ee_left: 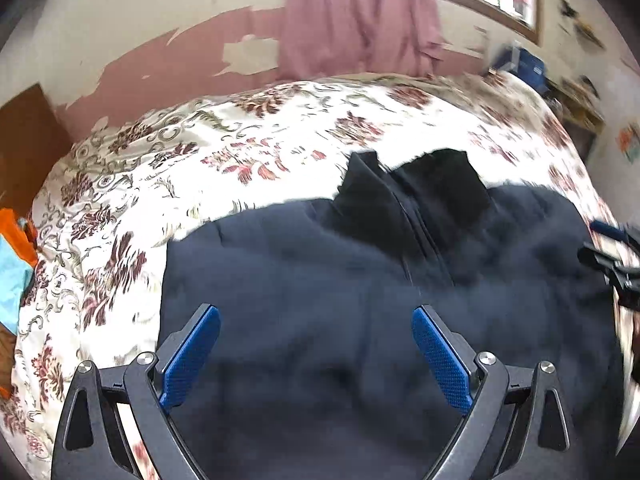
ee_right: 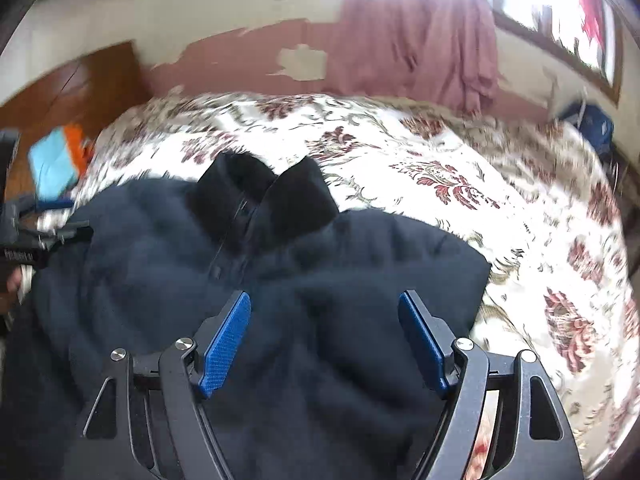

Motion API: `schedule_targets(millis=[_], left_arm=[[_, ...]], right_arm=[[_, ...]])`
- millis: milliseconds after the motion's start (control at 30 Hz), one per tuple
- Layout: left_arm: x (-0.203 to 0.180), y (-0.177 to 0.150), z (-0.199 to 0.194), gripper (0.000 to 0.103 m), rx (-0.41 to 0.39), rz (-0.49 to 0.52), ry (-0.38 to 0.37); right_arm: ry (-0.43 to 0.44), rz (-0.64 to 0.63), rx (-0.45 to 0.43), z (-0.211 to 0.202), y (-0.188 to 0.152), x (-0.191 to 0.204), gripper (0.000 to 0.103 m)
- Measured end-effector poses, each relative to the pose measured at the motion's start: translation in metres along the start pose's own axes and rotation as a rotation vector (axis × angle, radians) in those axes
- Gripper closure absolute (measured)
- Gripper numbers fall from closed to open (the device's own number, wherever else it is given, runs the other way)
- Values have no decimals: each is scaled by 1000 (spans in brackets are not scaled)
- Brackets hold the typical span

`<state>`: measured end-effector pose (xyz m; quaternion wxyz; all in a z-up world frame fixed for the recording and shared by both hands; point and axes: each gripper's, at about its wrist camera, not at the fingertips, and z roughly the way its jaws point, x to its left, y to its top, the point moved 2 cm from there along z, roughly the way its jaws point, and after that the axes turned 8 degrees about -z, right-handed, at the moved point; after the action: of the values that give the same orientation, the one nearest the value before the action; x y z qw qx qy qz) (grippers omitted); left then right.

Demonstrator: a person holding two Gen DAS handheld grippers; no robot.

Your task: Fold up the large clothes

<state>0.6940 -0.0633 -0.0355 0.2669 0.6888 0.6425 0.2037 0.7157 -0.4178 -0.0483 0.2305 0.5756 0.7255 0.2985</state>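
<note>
Dark jacket lies flat on floral bedspread, collar pointing toward far wall. Left gripper and right gripper both spread, empty, above it.

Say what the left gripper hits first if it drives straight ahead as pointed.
Most likely the dark navy jacket: the open left gripper points at its body on the floral bedspread. Depth is unclear, so the contact point is uncertain.

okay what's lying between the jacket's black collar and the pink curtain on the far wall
Only the floral bedspread. In both wrist views, bare patterned cover runs from the dark jacket's collar to the bed's far edge, below the pink curtain. Nothing else rests on that stretch.
</note>
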Motion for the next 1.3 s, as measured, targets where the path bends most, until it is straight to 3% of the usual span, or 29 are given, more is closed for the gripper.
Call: schedule_targets(millis=[167,300,367,400,467,633,700,733,833,1100,1300], left_arm=[[-3,59,51,6,12,-62,3],[-12,82,86,6,27,-96,-3],[-19,88,103,9,35,-103,-8],[-24,90,110,13,33,-102,-3],[-29,92,123,39,48,-106,-1],[-42,99,137,48,42,-115,-65],[-48,100,138,82,41,-109,-104],[-49,99,140,96,55,-106,-109],[-44,95,132,97,37,-121,-101],[9,71,80,98,-17,-233,-160],[22,37,49,98,6,-219,-180]], right_arm=[[50,128,4,51,50,-12,32],[76,165,9,90,72,-3,36],[68,169,27,106,77,6,55],[68,171,33,114,78,8,59],[67,179,45,127,82,9,63],[66,150,47,142,91,19,64],[52,132,73,148,90,24,86],[50,135,68,145,89,23,89],[40,120,34,130,83,21,94],[17,84,-62,57,49,1,98],[12,28,-47,30,12,0,99]])
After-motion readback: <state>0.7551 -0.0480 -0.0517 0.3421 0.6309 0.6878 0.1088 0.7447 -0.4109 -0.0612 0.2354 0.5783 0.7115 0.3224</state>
